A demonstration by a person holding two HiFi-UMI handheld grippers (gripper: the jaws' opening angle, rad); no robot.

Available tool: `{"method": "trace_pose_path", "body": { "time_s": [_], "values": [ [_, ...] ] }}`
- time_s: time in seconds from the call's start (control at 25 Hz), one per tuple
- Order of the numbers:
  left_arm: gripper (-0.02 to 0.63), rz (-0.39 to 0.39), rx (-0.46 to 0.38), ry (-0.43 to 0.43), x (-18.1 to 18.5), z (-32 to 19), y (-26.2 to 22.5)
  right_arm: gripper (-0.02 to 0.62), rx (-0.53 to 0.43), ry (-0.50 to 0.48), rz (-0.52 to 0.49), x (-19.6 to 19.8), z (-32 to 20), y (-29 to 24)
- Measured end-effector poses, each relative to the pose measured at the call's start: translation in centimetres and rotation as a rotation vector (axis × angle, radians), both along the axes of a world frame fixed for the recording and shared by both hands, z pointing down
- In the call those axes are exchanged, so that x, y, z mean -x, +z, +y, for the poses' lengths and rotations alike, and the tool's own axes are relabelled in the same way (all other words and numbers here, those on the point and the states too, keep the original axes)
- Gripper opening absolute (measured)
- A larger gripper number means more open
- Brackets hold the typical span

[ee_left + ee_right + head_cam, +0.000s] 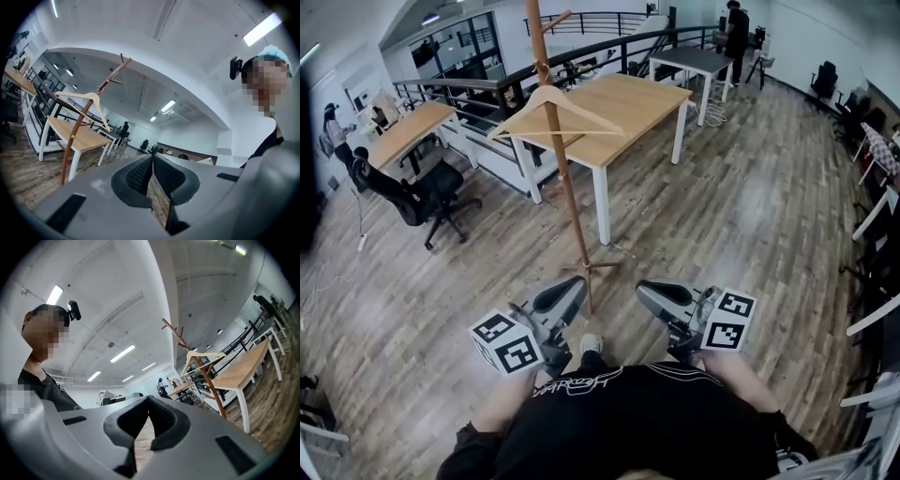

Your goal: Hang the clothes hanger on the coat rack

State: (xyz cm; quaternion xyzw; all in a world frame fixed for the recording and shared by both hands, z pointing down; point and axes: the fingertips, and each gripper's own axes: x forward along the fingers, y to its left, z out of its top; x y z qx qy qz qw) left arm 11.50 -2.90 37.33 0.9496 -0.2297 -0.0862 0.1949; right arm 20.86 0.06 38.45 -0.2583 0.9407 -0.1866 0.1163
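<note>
Far left, head view: black office chair (427, 192) on the wood floor (750, 216), beside a long desk.

Left claw (571, 287) (152, 157) is low in front of the person's black top and points toward the rack foot. Its own view shows the pad tips pressed together with nothing between them; only floor shows through the slit lower down.

Centre: coat rack (569, 197) (70, 140) (211, 390) stands upright on the floor, just in front of a light wooden table (628, 98). The clothes hanger (523, 108) (77, 95) (201, 354) hangs on it high up the pole, hook at the pole, arms spread to either side. It is well apart from both claws.

Right claw (645, 292) (148, 399) is level with the left one, just right of the rack foot. Its tips are closed and it is empty.

Far back right: a person in dark clothes (737, 33) stands by a grey table.
</note>
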Motion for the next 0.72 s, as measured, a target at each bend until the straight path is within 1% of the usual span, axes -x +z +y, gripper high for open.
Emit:
{"method": "trace_pose_path", "body": {
  "time_s": [0.08, 0.28, 0.48, 0.72],
  "values": [
    [0.017, 0.000, 0.004, -0.001, -0.1, 0.3, 0.2, 0.040, 0.004, 0.012, 0.013, -0.3, 0.3, 0.5],
    [0.017, -0.005, 0.019, 0.006, -0.3, 0.8, 1.0, 0.040, 0.025, 0.031, 0.007, -1.1, 0.7, 1.2],
    [0.017, 0.001, 0.032, 0.010, -0.4, 1.1, 1.6, 0.040, 0.034, 0.035, 0.016, -1.4, 1.2, 1.8],
    [0.017, 0.000, 0.074, 0.007, -0.7, 0.6, 2.7, 0.040, 0.052, 0.041, 0.029, -1.7, 1.1, 2.7]
  ]
}}
